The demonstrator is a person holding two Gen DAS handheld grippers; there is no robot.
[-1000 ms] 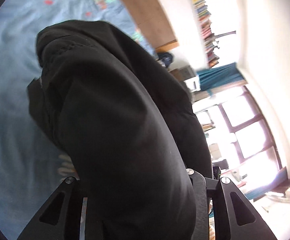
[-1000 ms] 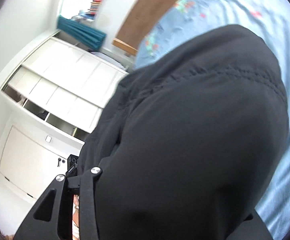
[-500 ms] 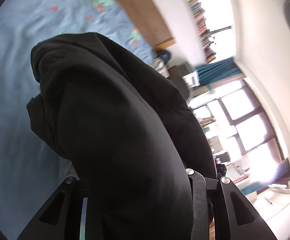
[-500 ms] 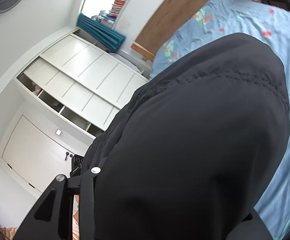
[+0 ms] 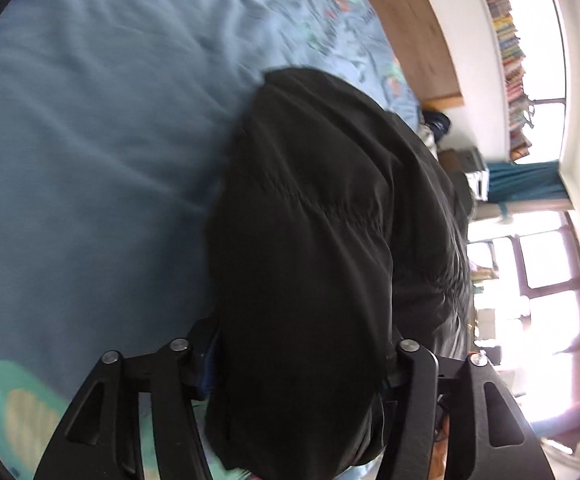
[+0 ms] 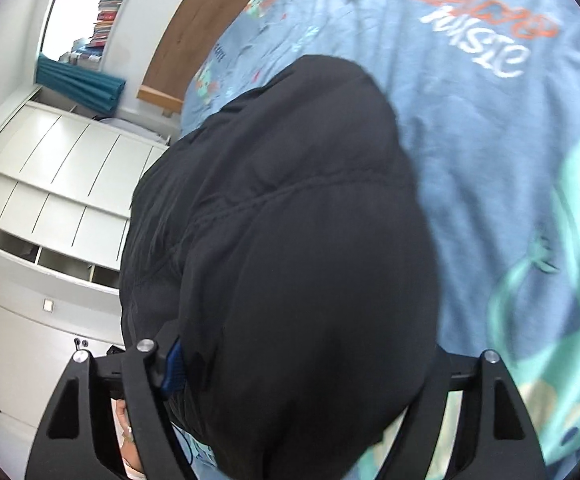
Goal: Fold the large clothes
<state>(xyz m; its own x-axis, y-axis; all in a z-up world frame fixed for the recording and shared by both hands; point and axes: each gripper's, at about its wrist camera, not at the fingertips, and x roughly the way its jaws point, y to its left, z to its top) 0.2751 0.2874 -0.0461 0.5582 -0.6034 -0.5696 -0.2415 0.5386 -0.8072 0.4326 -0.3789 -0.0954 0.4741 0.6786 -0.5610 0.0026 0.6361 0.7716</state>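
A large black garment (image 5: 309, 264) hangs draped over my left gripper (image 5: 297, 364) and fills the middle of the left wrist view. The same black garment (image 6: 290, 264) covers my right gripper (image 6: 293, 364) in the right wrist view. Both grippers are shut on its cloth, and the fingertips are hidden under the folds. The garment is lifted, and its far end reaches down toward the blue patterned bedspread (image 5: 90, 140), also in the right wrist view (image 6: 509, 140). A stitched seam runs across the cloth in both views.
A wooden headboard (image 5: 409, 28) stands at the far end of the bed, with a book shelf (image 5: 509, 40) and bright windows (image 5: 541, 280) beyond. White cupboards (image 6: 42, 200) stand to the left in the right wrist view.
Both grippers have tipped down toward the bed with the garment in them. More bedspread and less of the room shows in both views.
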